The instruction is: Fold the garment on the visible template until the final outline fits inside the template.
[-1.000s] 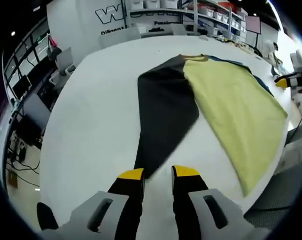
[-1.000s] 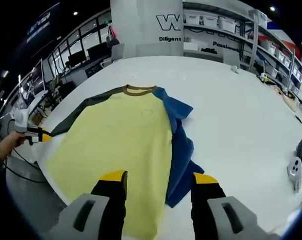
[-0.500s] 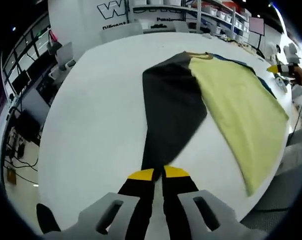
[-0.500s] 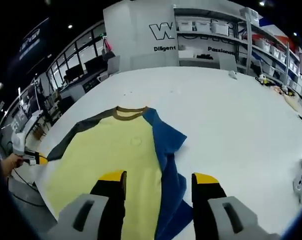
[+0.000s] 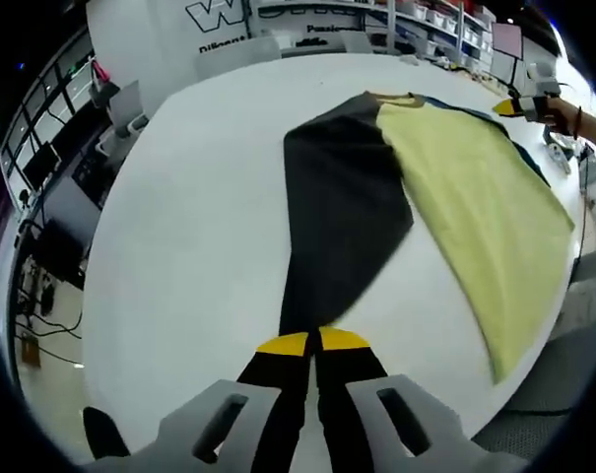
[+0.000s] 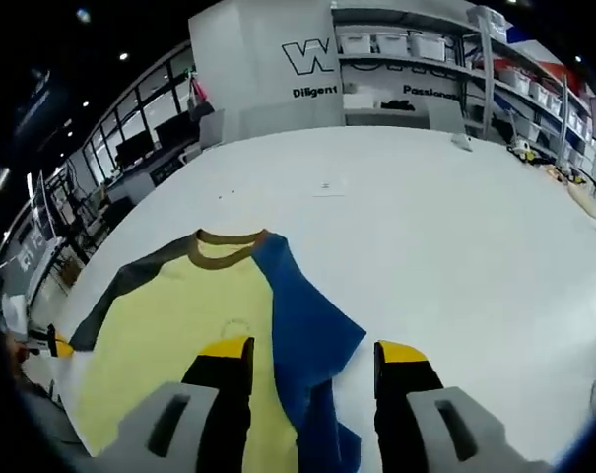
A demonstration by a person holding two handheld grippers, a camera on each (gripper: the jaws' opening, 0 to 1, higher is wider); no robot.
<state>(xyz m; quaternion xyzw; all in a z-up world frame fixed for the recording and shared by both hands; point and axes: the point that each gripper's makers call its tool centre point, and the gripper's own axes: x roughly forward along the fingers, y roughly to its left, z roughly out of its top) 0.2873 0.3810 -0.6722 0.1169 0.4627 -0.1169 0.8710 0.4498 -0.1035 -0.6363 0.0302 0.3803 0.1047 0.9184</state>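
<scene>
Bare white table (image 6: 455, 236) beyond shirt (image 6: 209, 305), shelves (image 6: 416, 59) far behind

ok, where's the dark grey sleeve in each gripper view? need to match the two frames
Left gripper view: the dark grey sleeve runs down the middle, from the collar to the left gripper, whose jaws are closed on its cuff.
Right gripper view: the sleeve lies at left, slanting from the collar toward the left gripper at the table edge.
Shared landmark: the brown collar of the yellow shirt.
</scene>
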